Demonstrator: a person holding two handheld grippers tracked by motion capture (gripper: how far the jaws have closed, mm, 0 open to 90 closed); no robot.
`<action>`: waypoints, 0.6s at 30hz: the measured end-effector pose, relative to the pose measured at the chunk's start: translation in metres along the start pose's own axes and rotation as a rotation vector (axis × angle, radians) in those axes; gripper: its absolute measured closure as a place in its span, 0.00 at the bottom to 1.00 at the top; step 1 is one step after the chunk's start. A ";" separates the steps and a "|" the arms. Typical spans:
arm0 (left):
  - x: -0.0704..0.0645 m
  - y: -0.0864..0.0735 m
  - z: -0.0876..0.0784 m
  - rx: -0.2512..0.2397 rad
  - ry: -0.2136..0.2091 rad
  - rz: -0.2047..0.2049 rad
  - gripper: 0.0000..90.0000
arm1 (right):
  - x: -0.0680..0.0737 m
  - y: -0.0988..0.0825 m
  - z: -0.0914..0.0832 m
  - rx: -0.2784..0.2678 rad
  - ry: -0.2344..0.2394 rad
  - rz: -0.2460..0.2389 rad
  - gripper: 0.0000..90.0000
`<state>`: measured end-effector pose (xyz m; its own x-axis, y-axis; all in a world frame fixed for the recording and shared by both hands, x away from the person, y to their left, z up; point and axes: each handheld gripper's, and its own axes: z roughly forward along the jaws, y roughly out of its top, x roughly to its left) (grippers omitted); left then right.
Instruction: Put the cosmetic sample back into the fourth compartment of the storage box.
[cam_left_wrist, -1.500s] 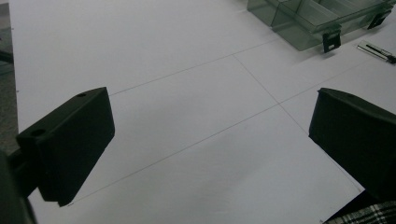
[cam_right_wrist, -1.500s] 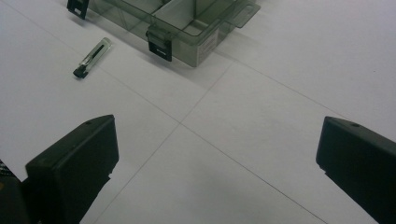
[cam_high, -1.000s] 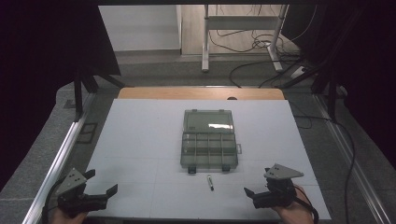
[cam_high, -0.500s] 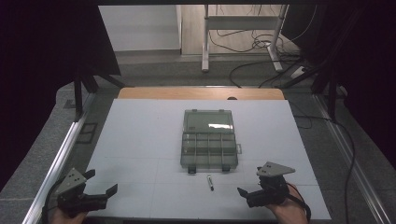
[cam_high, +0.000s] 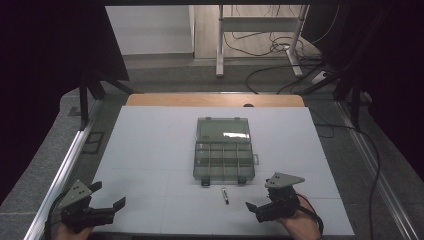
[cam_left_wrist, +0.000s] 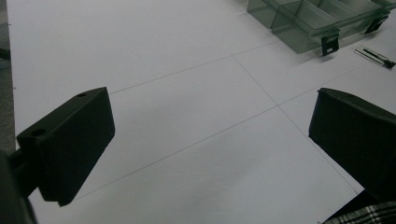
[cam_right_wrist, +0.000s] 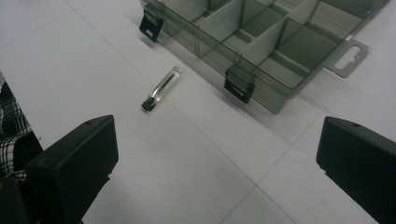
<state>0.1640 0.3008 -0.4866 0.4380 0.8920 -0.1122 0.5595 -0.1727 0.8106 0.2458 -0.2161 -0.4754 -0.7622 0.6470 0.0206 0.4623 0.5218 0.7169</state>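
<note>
A clear smoky-grey compartment box (cam_high: 223, 150) lies open mid-table, its lid folded back and its divided cells looking empty. Just in front of it lies a small clear vial with a black cap (cam_high: 225, 195). My right gripper (cam_high: 257, 200) stands open to the vial's right, jaws pointing left. In the right gripper view the vial (cam_right_wrist: 162, 87) lies ahead of the wide-open gripper (cam_right_wrist: 215, 163), beside the box's (cam_right_wrist: 261, 32) black latches. My left gripper (cam_high: 109, 195) is open at the near left corner, holding nothing. In the left gripper view the box (cam_left_wrist: 317, 18) and vial (cam_left_wrist: 373, 56) sit far right of the gripper (cam_left_wrist: 210, 140).
A white sheet with thin grid lines (cam_high: 150, 150) covers the table, with a wooden strip (cam_high: 215, 100) at the far edge. Metal rails run along both sides. Cables and desk legs (cam_high: 220, 45) stand on the floor beyond. A plaid sleeve (cam_right_wrist: 9, 126) shows near the front edge.
My right gripper has moved left along the table's near edge, closer to the vial. The left gripper has stayed in place.
</note>
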 end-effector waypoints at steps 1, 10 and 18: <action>0.000 0.000 0.000 -0.001 0.000 0.000 0.01 | 0.001 0.001 0.001 0.003 0.006 -0.006 0.00; 0.000 0.000 0.000 -0.003 -0.001 0.002 0.01 | 0.006 0.006 0.010 0.024 0.026 -0.018 0.00; 0.000 0.000 0.000 -0.004 -0.002 0.001 0.01 | 0.009 0.011 0.018 0.042 0.037 -0.015 0.00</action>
<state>0.1637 0.3012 -0.4867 0.4402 0.8909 -0.1122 0.5561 -0.1724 0.8130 0.2524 -0.1949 -0.4802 -0.7853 0.6181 0.0366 0.4687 0.5548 0.6874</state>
